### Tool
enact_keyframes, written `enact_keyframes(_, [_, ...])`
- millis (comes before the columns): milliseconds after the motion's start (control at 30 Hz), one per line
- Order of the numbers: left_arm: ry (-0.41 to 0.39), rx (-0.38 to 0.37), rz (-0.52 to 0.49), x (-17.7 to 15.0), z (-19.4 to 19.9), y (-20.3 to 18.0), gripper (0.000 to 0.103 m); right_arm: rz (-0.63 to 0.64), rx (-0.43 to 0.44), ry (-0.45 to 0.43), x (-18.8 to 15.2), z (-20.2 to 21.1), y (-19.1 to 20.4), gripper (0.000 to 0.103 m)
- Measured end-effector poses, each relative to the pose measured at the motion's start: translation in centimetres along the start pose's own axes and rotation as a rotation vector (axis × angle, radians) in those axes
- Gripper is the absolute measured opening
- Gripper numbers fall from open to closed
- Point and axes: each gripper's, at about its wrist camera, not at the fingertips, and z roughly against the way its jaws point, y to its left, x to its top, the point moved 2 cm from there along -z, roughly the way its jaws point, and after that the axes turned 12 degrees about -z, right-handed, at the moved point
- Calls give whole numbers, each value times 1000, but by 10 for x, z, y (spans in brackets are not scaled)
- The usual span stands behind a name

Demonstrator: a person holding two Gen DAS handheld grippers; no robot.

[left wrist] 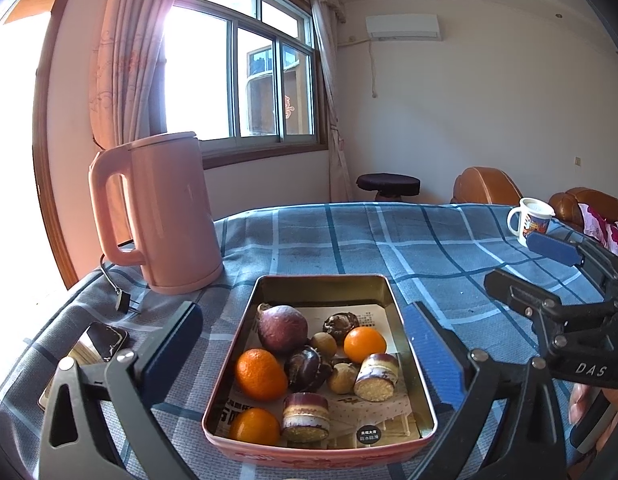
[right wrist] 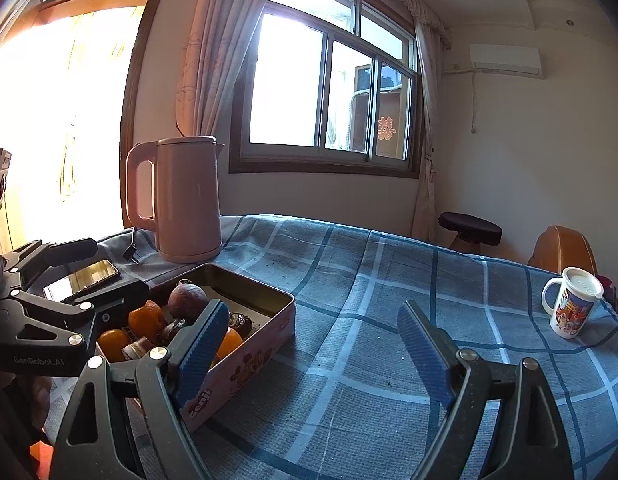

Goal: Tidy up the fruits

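A pink metal tin (left wrist: 409,340) sits on the blue plaid table and holds oranges (left wrist: 261,374), a purple passion fruit (left wrist: 282,329), chestnuts (left wrist: 307,364), small longans (left wrist: 324,345) and cut sugarcane pieces (left wrist: 376,376). My left gripper (left wrist: 305,360) is open, its fingers apart on either side of the tin, just above it. The tin also shows in the right wrist view (right wrist: 245,356). My right gripper (right wrist: 313,344) is open and empty over bare cloth to the right of the tin. The right gripper also shows at the right in the left wrist view (left wrist: 521,264).
A pink electric kettle (left wrist: 165,216) stands behind the tin to the left, its plug (left wrist: 123,300) lying on the cloth. A phone (left wrist: 105,340) lies at the left edge. A white lidded mug (right wrist: 571,306) stands far right. Brown chairs (left wrist: 489,186) and a stool are beyond the table.
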Motion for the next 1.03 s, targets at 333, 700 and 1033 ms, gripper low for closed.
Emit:
enact_keyframes(333, [-5, 25, -31, 4, 2, -8, 103, -7, -13, -11, 0, 6, -7, 87])
enact_keyframes(700, [-7, 23, -39, 5, 2, -12, 103, -7, -21, -1, -4, 6, -10, 87])
enact_keyframes(1033, [-12, 20, -44, 4, 3, -17, 103, -12, -58, 18, -6, 6, -28, 87])
